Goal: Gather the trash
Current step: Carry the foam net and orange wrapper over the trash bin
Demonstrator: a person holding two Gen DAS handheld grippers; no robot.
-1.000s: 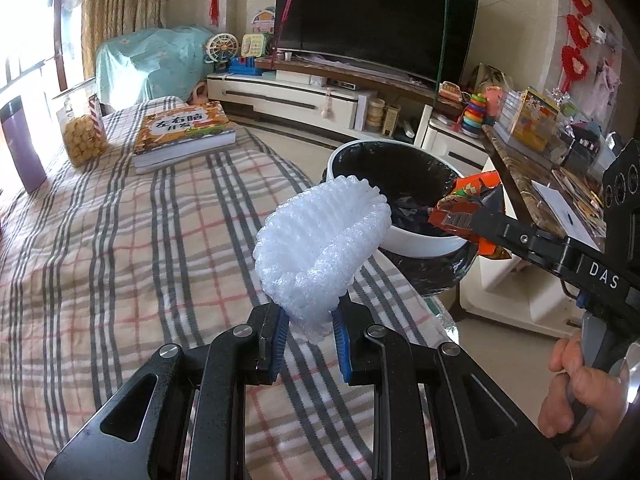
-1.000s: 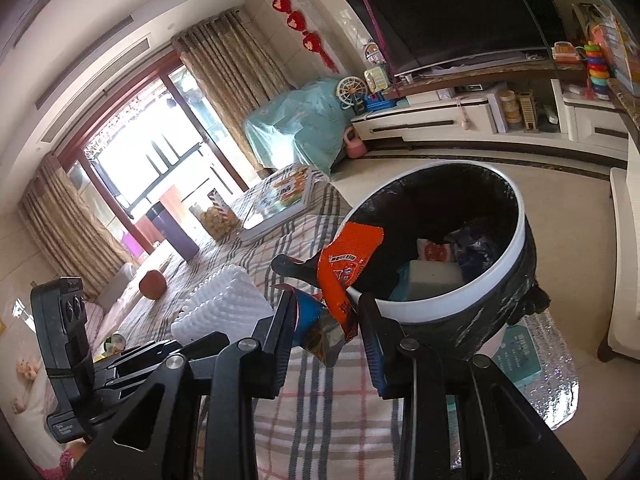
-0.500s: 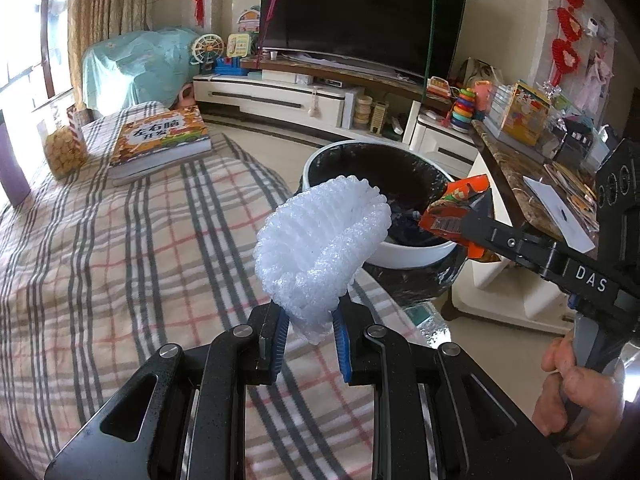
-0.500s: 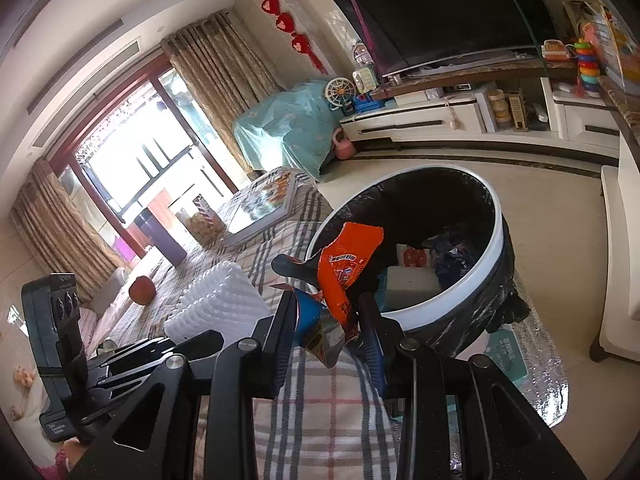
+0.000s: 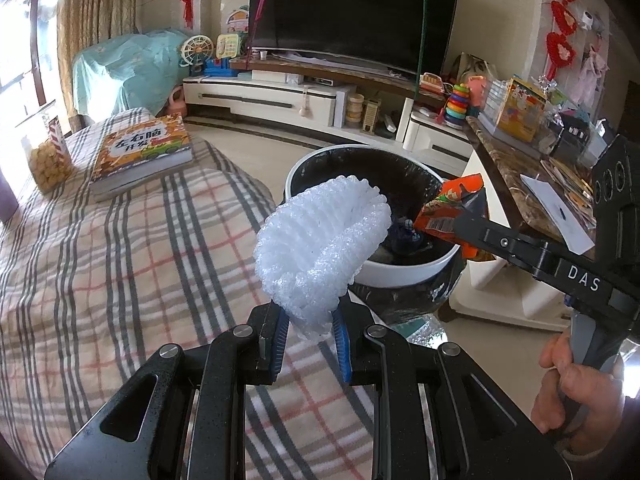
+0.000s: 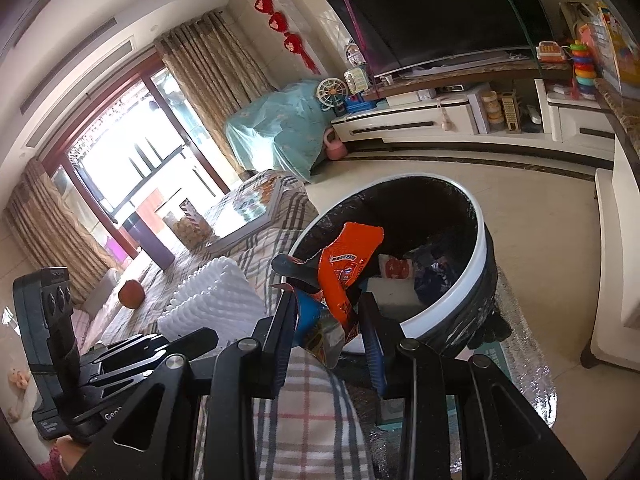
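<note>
Carrying trash to the bin was, by my reading, the step in hand. The left gripper point(image 5: 310, 340) was closed on the lower end of a white foam net point(image 5: 324, 248), which stood up ahead of it over the checked table point(image 5: 100, 280), short of the bin point(image 5: 412, 274). The right gripper point(image 6: 332, 328) pinched an orange snack wrapper point(image 6: 346, 264) between nearly closed fingers, holding it above the bin's near rim; the bin, lined in black, already held a few scraps just ahead of that gripper. Next, the right gripper would probably need to open so the wrapper dropped inside. The left gripper would need to travel forward and to its right until the foam net hung over the opening before letting go.
</note>
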